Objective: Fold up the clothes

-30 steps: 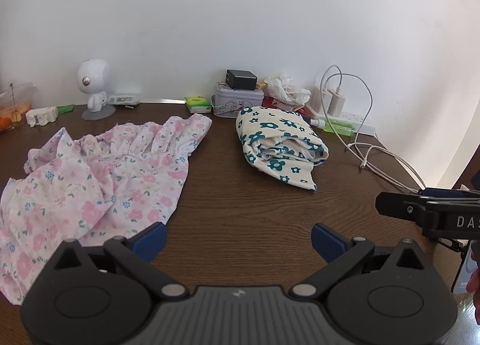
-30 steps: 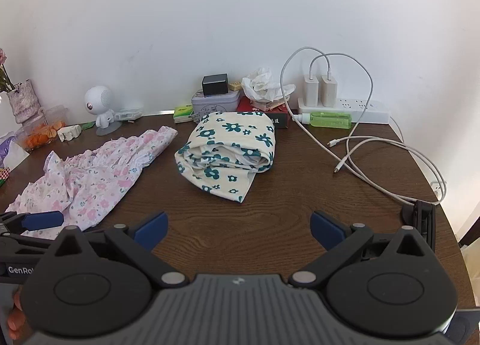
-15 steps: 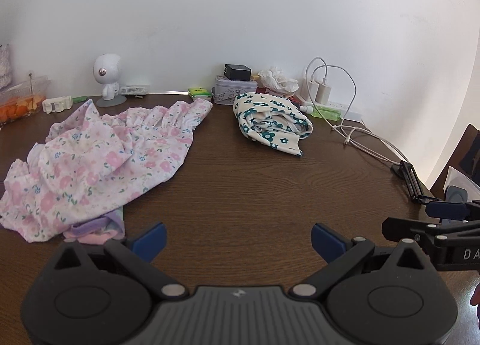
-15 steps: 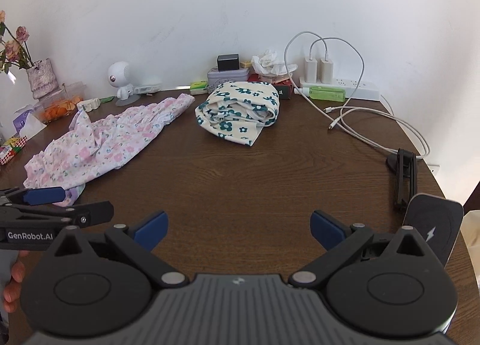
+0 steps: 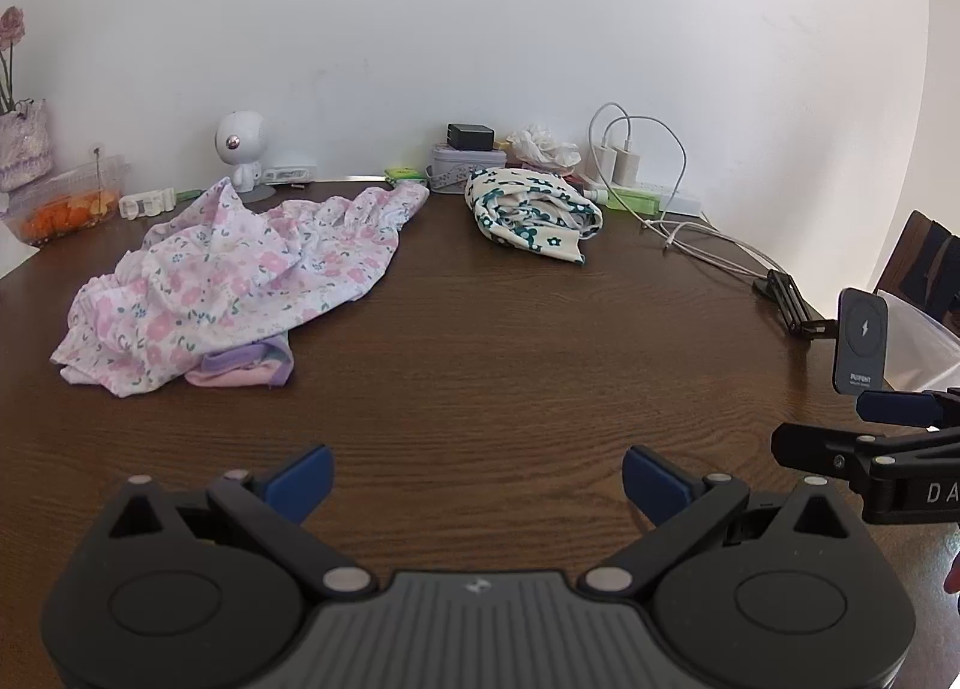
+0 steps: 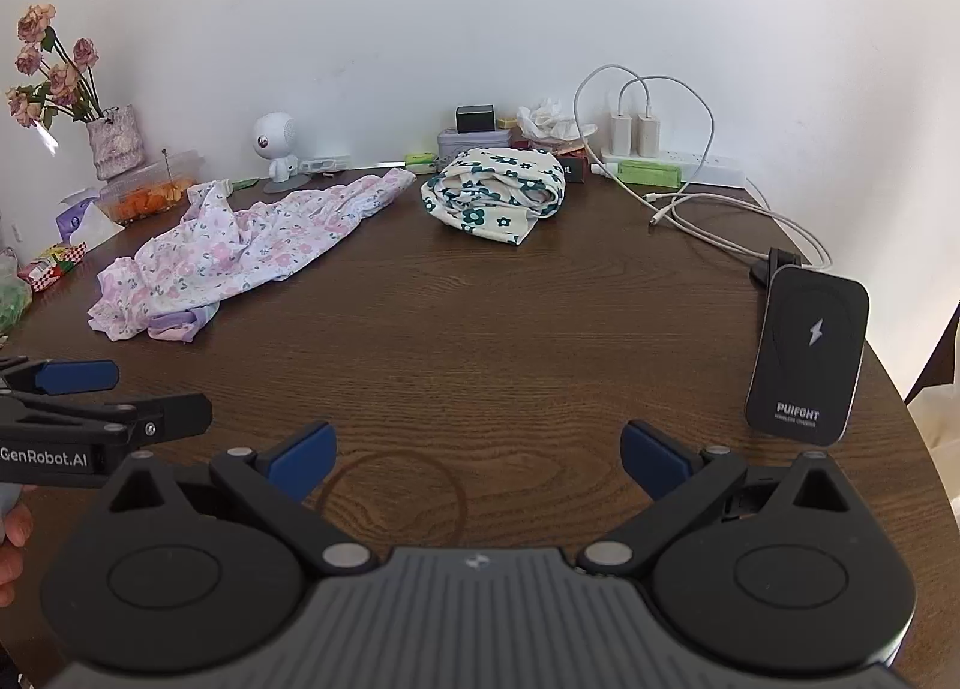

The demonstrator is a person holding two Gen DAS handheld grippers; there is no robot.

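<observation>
Brown table, crumpled pink floral garment, both claws wide, empty

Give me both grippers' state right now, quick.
Left gripper: open, holding nothing, above bare table.
Right gripper: open, holding nothing, also above the table.

Dark wood table w/ white wall
</observation>
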